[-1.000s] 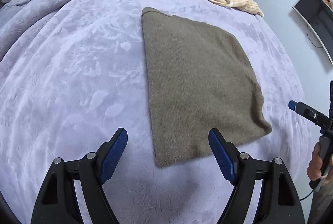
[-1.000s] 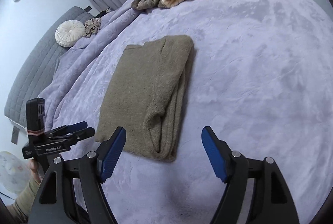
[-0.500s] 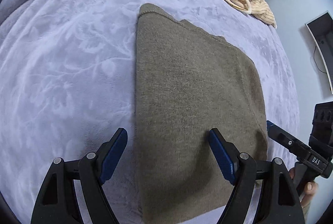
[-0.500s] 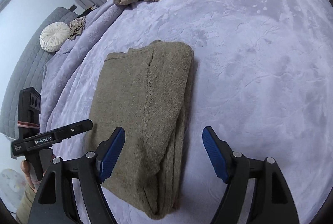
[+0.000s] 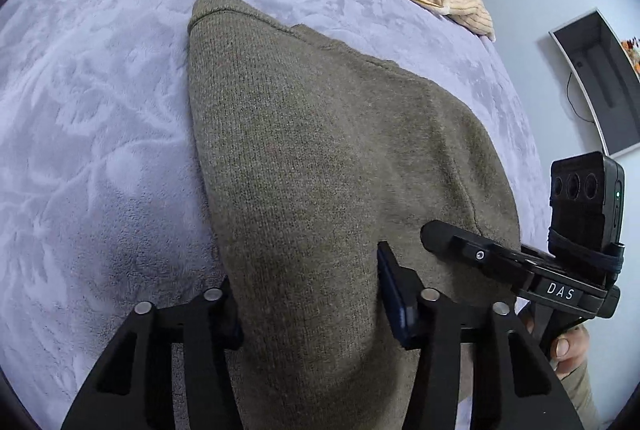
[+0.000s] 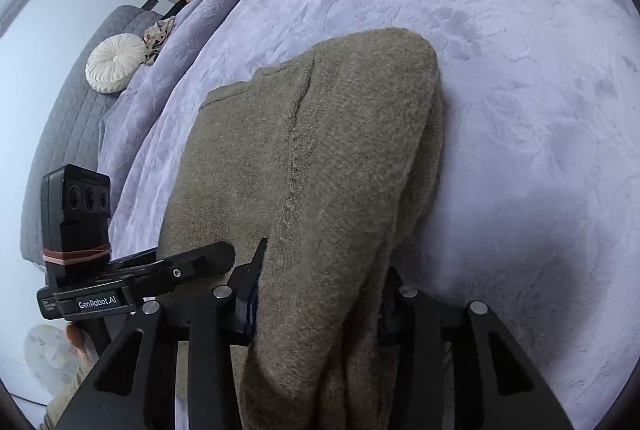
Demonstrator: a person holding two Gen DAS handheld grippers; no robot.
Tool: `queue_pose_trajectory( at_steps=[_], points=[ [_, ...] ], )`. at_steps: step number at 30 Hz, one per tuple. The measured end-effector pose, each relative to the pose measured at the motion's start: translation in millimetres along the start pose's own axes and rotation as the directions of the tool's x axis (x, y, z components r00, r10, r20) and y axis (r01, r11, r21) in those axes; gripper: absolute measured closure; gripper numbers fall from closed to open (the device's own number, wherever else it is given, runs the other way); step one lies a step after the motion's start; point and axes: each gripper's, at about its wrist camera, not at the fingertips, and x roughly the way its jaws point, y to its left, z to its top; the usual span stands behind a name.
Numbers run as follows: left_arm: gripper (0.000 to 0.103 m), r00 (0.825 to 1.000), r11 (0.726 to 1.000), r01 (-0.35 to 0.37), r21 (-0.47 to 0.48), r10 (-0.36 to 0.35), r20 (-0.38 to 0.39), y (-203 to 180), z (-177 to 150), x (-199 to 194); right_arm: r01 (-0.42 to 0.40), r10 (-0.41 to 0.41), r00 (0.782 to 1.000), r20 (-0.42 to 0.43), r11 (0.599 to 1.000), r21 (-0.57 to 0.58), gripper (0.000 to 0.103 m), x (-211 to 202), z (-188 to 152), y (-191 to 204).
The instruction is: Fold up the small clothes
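light: soft, even | shadows: faint (under garment) | focus: sharp | edges: fisheye-bent, dark corners

Left tool and right tool — both angled down, jaws closing

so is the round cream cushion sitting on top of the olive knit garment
No, the round cream cushion lies far off by the grey quilted headboard, well apart from the olive knit garment.

Round cushion, wall screen
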Motion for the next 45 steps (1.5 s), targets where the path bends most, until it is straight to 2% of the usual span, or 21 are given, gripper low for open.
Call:
queue_pose_trajectory(
  at_steps=[2,9,18,31,45],
  points=[
    [0.058,0.999,0.999,-0.029,0.035,0.029,0.014,-7.8,-2.1,-8.2,0.017,-0.016,1.0,0.011,1.0,-0.022,0.063,-5.0,-2.2,8.3],
    [0.059,0.995,0.991,-0.098,0.092,0.095,0.043,-28.7,-6.2,-29.1,0.057,-0.055,0.997,0.052,0.997,-0.045,0.065,-26.5,-8.7,31.3],
    [0.059,0.991,0.987,-0.122,0.109,0.115,0.069,-39.6,-27.0,-58.5,0.092,-0.087,0.994,0.065,0.993,-0.074,0.065,-48.1,-22.0,59.3],
    [0.059,0.988,0.985,-0.132,0.112,0.122,0.094,-42.7,-91.0,-98.2,0.105,-0.096,0.993,0.07,0.987,-0.124,0.065,-70.8,-82.9,103.2],
    [0.059,0.988,0.987,-0.144,0.077,0.139,0.074,-21.1,-174.0,-123.8,0.077,-0.074,0.997,0.023,0.988,-0.131,0.065,-66.4,-161.1,130.7]
  ],
)
